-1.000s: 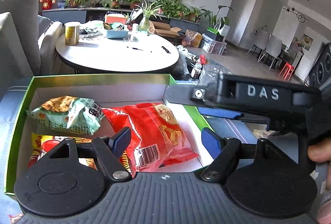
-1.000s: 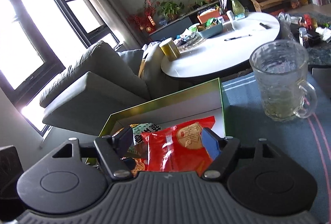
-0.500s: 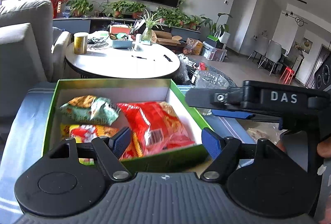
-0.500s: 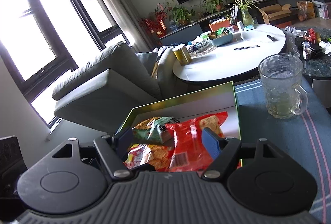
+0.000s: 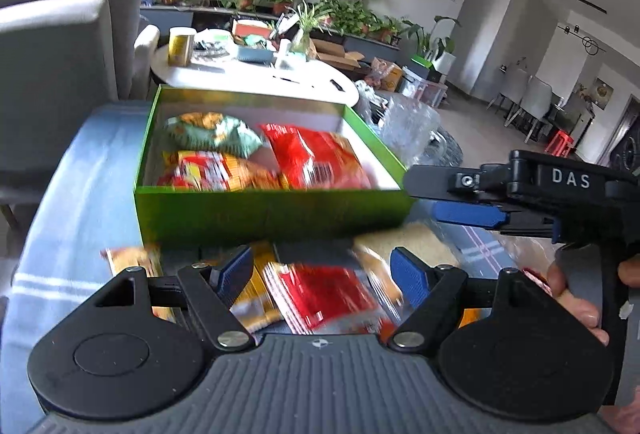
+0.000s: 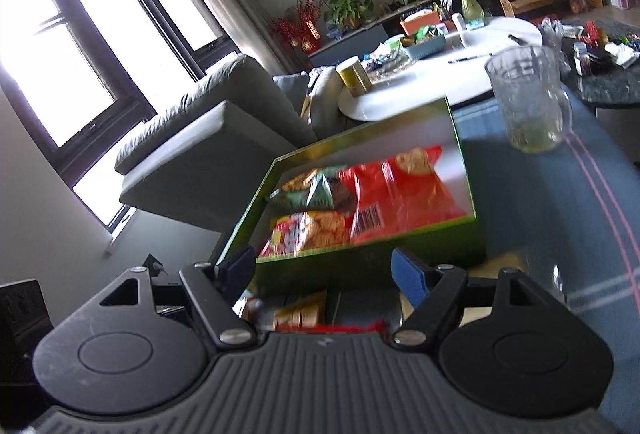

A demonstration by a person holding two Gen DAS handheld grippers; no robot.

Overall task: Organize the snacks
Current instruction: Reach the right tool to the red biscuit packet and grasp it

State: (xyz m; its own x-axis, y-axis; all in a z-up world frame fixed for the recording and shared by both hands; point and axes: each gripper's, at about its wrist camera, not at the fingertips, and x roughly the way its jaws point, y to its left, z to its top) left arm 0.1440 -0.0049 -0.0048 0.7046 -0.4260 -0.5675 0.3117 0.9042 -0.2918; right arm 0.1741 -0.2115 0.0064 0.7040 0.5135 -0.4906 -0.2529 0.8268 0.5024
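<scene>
The green box (image 5: 272, 218) sits on the blue striped surface (image 5: 80, 201), toward its far edge, and already holds three packets: a large red packet (image 5: 316, 161) on the right side, a pale green packet (image 5: 212, 131) at the far left and a red-and-yellow packet (image 5: 208, 169) at the near left. They lie flat and side by side, so that part of the sorting looks done.

Several loose snacks lie outside, on the surface just in front of the box's near wall: a small red packet (image 5: 320, 294), yellow packets (image 5: 256, 290) beside it, a pale beige packet (image 5: 416, 242) to the right and an orange one (image 5: 132, 258) to the left. All are blurred, so their labels cannot be read. I judge the task about half finished, with these loose ones left to go in.

The left gripper (image 5: 322, 270) hangs over the loose packets with its jaws parted and nothing between them. The right gripper (image 6: 324, 270) is likewise released and empty, near the box's front wall. In the left wrist view it shows from the side, with a hand (image 5: 576, 294) on its handle.

A glass mug (image 6: 528, 97) stands near the box's far right corner.
</scene>
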